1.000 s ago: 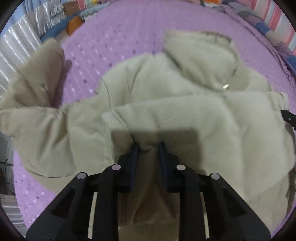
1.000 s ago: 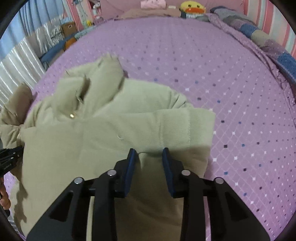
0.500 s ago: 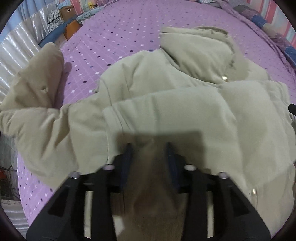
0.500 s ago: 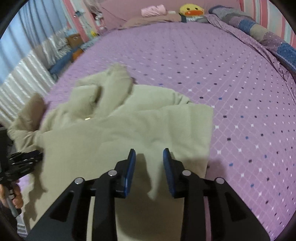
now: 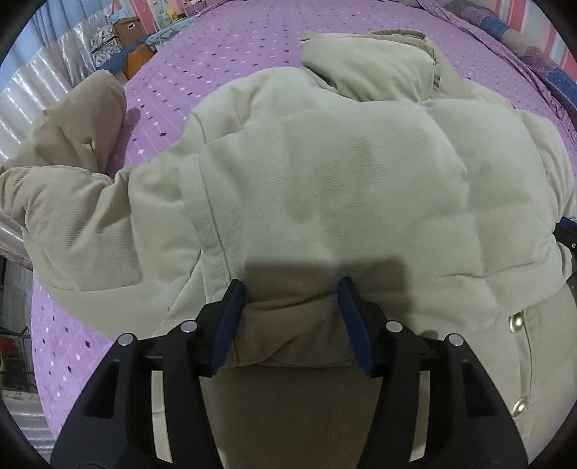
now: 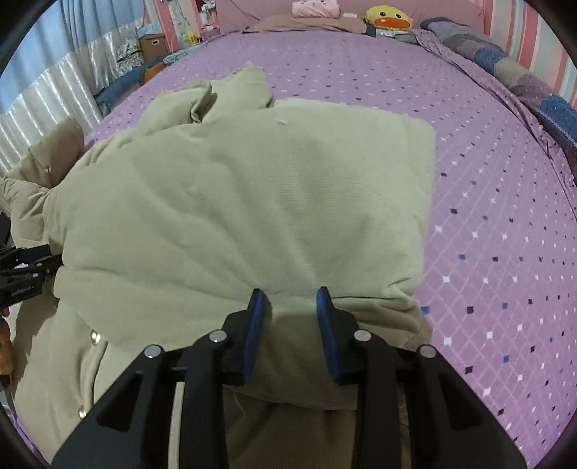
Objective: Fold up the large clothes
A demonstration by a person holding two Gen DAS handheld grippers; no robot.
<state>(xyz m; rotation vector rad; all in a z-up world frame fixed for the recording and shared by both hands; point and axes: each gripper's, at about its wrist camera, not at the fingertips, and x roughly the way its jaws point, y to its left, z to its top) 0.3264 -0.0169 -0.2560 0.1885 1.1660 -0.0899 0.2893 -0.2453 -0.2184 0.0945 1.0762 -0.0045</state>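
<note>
A large pale beige padded jacket (image 5: 324, 173) lies on the purple bed, its lower part folded up over the body; it also shows in the right wrist view (image 6: 245, 202). One sleeve (image 5: 72, 151) sticks out to the left. My left gripper (image 5: 290, 288) is open, its blue pads either side of the folded edge. My right gripper (image 6: 292, 297) is open over the fold's right end, fabric lying between the fingers. The left gripper shows at the left edge of the right wrist view (image 6: 25, 270).
The purple dotted bedspread (image 6: 487, 234) stretches far and right. A yellow duck toy (image 6: 389, 18) and pink clothes (image 6: 315, 8) lie at the headboard. A patchwork quilt (image 6: 523, 83) runs along the right edge. Boxes (image 5: 126, 27) and curtains stand left of the bed.
Both grippers have opened and let go of the folded edge, which now rests on the jacket body. The left jaws spread wider. Both moved forward over the jacket.
</note>
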